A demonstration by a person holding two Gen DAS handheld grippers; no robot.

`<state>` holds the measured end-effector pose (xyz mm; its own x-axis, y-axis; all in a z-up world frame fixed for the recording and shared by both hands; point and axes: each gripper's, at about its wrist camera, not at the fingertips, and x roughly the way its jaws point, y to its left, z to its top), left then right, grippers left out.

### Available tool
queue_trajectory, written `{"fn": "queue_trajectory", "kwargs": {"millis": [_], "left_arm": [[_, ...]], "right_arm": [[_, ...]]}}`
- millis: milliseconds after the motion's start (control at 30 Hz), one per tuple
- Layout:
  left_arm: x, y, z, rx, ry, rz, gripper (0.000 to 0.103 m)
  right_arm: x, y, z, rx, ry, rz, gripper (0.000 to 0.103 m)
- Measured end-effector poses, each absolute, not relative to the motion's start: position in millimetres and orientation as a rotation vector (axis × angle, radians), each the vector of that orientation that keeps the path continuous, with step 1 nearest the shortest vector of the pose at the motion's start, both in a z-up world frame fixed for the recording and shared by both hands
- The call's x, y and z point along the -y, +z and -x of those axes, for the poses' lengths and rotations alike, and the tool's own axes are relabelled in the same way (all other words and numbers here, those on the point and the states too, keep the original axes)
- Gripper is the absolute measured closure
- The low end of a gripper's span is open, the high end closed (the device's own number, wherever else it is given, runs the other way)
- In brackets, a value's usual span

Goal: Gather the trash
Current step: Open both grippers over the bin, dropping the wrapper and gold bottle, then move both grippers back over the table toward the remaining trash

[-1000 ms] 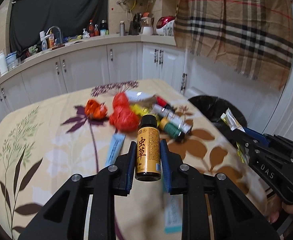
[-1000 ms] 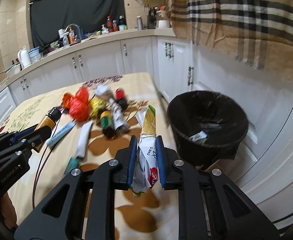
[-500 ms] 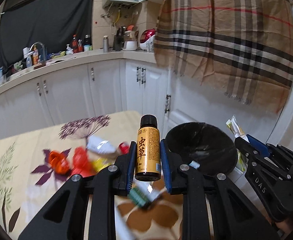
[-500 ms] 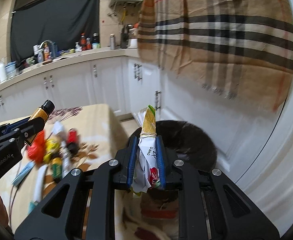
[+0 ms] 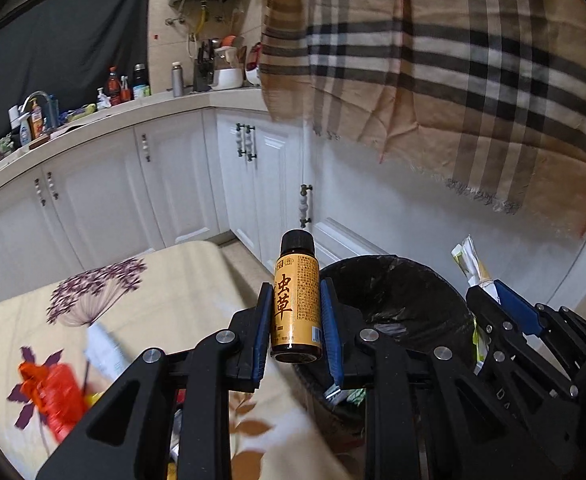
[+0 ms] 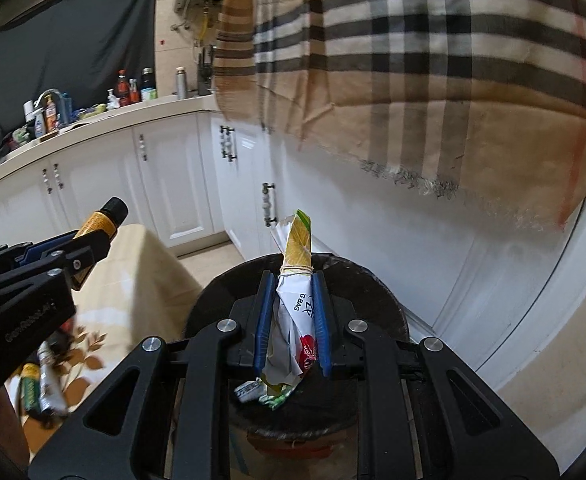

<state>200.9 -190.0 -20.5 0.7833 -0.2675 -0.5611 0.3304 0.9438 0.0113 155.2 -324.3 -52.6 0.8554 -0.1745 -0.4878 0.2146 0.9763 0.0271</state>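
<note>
My left gripper [image 5: 296, 320] is shut on a small amber bottle [image 5: 296, 300] with a black cap and gold label, held upright at the table's right edge beside the black-lined trash bin [image 5: 405, 292]. My right gripper [image 6: 291, 320] is shut on a folded snack wrapper [image 6: 296, 304] tied with a rubber band, directly over the bin [image 6: 369, 292], whose bottom holds a few scraps. In the left wrist view the right gripper [image 5: 489, 292] shows at the right with the wrapper [image 5: 469, 260]. The right wrist view catches the left gripper [image 6: 93, 236] and bottle [image 6: 103, 218] at the left.
Blurred trash lies on the flowered tablecloth [image 5: 165, 280]: a red-orange bag [image 5: 53, 396], a white tube [image 5: 101, 348], small bottles [image 6: 41, 388]. White cabinets [image 5: 173, 184] and a cluttered counter [image 5: 93, 112] stand behind. A plaid cloth [image 5: 453, 80] hangs above the bin.
Both grippers have swept to the right, off the trash pile on the table and over to the bin. Each has kept its hold: bottle in the left, wrapper in the right.
</note>
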Motion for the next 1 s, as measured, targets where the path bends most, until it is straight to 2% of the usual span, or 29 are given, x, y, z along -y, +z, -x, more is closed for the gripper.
{"fn": "queue_trajectory", "kwargs": {"millis": [400,433,533,867,1000], "left_arm": [[233.6,-52.4,-247.4,-0.664,-0.326,-0.184,0.077],[234.5,-54.0,-248.9,-0.669,-0.326,-0.187,0.073],[236.3,-59.1,-253.8,-0.682,-0.317,-0.192,0.054],[230.6,-52.7,-249.6,-0.658,-0.293,-0.192,0.047],[219.5,-41.0,-239.9,-0.637,-0.289,-0.178,0.043]], "right_arm": [[353.7,-84.8,-191.2,-0.546,-0.252,-0.127,0.084],[354.4,-87.8,-193.2,-0.551,-0.255,-0.128,0.081],[357.2,-94.8,-196.7,-0.562,-0.265,-0.131,0.063],[358.7,-97.3,-187.7,-0.568,-0.279,-0.134,0.062],[353.8,-89.4,-178.0,-0.563,-0.274,-0.141,0.056]]}}
